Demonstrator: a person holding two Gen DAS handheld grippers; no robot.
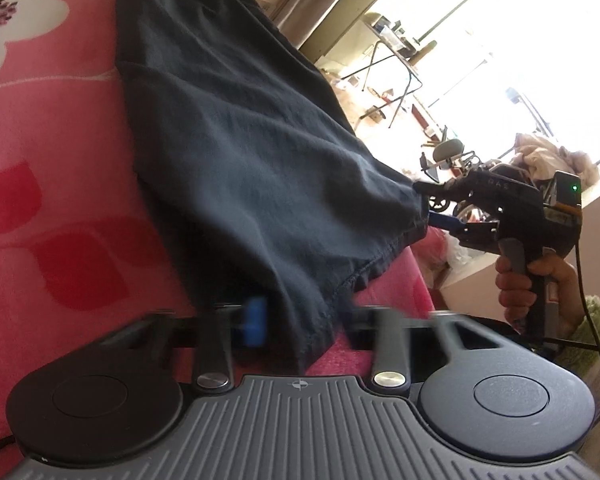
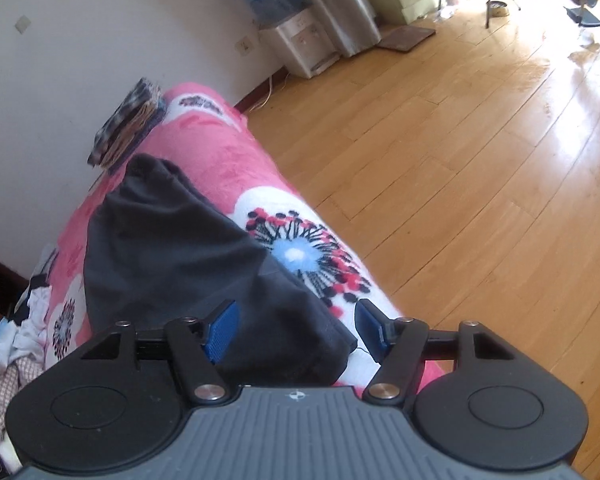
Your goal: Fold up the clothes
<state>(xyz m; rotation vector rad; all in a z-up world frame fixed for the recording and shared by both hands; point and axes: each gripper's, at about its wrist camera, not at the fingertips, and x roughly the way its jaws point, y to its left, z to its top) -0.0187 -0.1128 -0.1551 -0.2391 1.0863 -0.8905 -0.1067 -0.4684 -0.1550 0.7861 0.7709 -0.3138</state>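
Observation:
A black garment (image 1: pixel 240 140) lies spread on a pink flowered blanket (image 1: pixel 52 160). In the left wrist view its near hem corner sits between my left gripper's (image 1: pixel 304 320) blurred fingers, which are shut on it. One blue pad (image 1: pixel 254 322) shows against the cloth. At the right, my right gripper (image 1: pixel 424 206) stands at the garment's other hem corner, which rises towards its fingers. The right wrist view shows the right gripper (image 2: pixel 296 330) open. The garment (image 2: pixel 160 248) lies between its blue pads (image 2: pixel 224 328), apart from both.
A person's hand (image 1: pixel 516 284) grips the right gripper's handle. A folded checked cloth stack (image 2: pixel 128 124) sits at the blanket's (image 2: pixel 228 160) far end by the wall. Loose clothes (image 2: pixel 8 344) pile at the lower left. Wooden floor (image 2: pixel 460 160) runs beside the bed, with a water dispenser (image 2: pixel 296 40) beyond.

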